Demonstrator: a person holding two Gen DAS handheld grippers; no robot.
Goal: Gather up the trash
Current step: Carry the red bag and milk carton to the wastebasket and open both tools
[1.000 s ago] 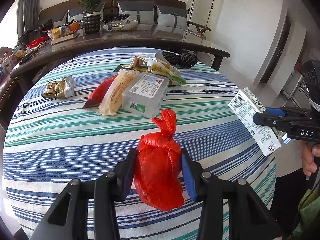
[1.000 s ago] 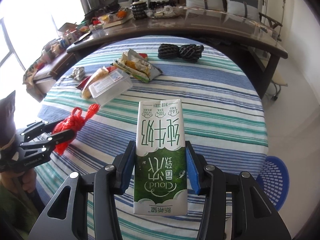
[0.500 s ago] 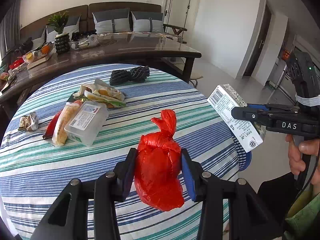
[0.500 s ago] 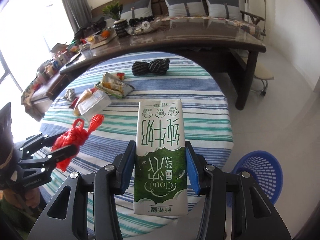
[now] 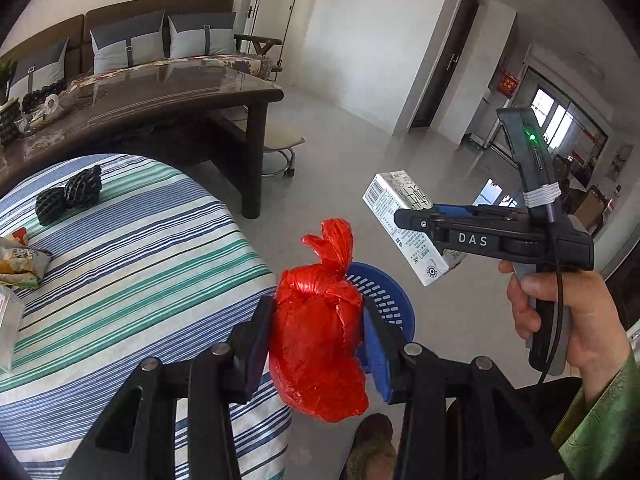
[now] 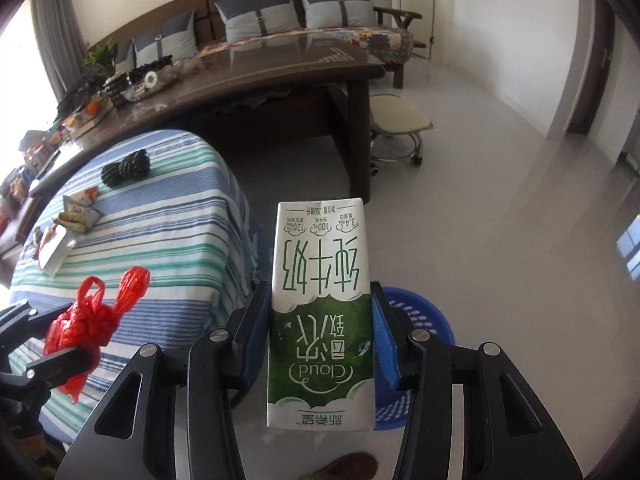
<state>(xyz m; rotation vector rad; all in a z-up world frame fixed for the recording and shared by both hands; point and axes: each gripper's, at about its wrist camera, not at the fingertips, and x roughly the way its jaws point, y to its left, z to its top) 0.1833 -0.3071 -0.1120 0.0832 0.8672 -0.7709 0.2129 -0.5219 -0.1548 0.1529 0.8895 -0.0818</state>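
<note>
Left gripper (image 5: 316, 340) clamps a knotted red plastic bag (image 5: 320, 336), both pads pressed to its sides, bag held in the air past the edge of the round table with blue-green striped cloth (image 5: 132, 264). Right gripper (image 6: 320, 340) clamps a white-and-green milk carton (image 6: 320, 312), print upside down, also in the air off the table. Blue perforated plastic basket (image 6: 424, 320) sits on the grey floor below and behind both held items, partly hidden. Still on the table: two black mesh foam sleeves (image 5: 68, 196), a crumpled snack wrapper (image 6: 78, 212), a clear plastic box (image 6: 56, 250). Person's right hand (image 5: 560, 320) grips the handle.
</note>
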